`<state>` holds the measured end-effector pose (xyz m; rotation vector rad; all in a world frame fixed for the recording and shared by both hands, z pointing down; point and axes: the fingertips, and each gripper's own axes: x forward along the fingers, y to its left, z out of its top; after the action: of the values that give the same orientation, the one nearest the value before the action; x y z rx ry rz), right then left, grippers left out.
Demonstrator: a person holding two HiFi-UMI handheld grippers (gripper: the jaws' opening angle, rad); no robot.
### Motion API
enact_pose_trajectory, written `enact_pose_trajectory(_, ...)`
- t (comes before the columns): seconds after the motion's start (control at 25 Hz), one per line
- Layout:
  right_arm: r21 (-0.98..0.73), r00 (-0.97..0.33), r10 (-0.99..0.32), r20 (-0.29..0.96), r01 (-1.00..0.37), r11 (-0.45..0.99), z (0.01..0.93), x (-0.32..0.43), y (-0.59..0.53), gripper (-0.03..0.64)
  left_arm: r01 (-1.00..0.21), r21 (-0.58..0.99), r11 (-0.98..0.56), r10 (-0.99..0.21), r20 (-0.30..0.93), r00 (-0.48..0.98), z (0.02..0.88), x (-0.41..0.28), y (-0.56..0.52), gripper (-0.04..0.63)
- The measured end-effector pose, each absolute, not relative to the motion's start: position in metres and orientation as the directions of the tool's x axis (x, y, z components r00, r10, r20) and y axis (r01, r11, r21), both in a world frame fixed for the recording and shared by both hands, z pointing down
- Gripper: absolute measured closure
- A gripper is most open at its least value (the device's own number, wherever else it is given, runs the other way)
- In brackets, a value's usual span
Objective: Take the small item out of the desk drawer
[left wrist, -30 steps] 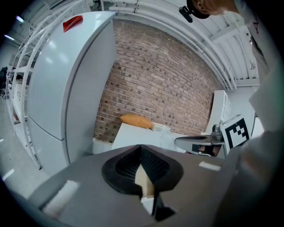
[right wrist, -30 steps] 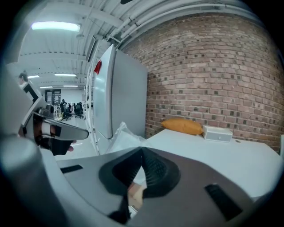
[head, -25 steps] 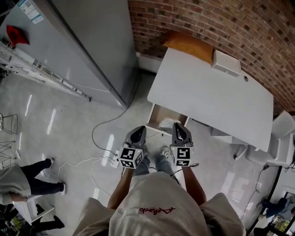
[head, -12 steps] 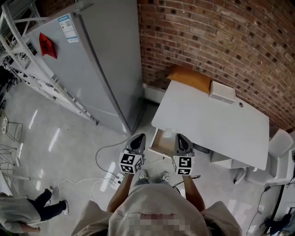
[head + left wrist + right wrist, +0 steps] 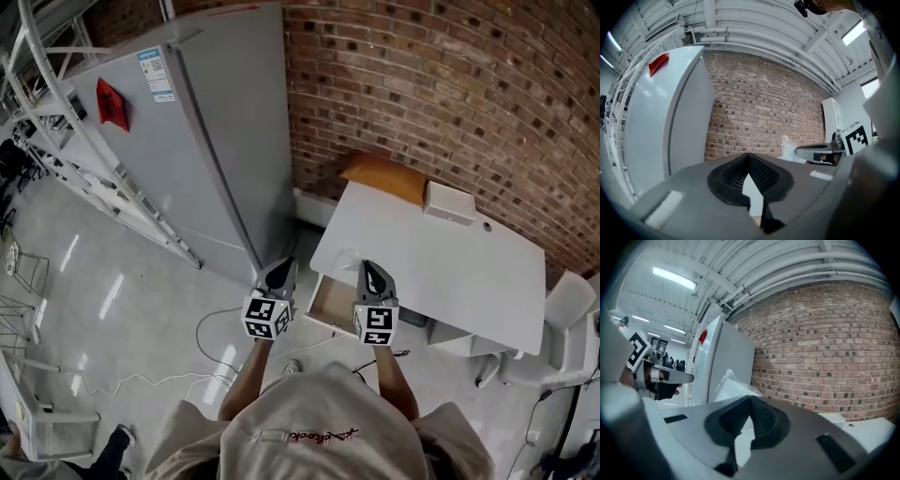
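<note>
Below, desk drawer (image 5: 328,305) pulled open, brown bottom showing, clear packet (image 5: 725,383) pinched at the tips of the closed right claw (image 5: 750,399), left claw (image 5: 749,156) closed, empty.

Warm red against cool white and grey
Red-brown brick wall (image 5: 450,94), white desk (image 5: 441,262), grey refrigerator (image 5: 211,150) with red sticker (image 5: 114,103), clear plastic bag (image 5: 729,382).

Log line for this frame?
left gripper: shut, empty | right gripper: shut on clear bag | drawer: open
</note>
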<state>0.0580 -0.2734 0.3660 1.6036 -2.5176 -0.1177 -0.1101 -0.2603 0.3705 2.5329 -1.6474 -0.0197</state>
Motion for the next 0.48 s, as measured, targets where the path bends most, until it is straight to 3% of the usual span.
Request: enact_pose_trajectory(0.48,0.161,-0.407,-0.912,0.049,-0.898,0.409,0.348,0.054,-0.305,0.606,-0.914,0.072,-0.399,-0.917,0.001,0.4,0.343,-0.12,-0.292,0.586)
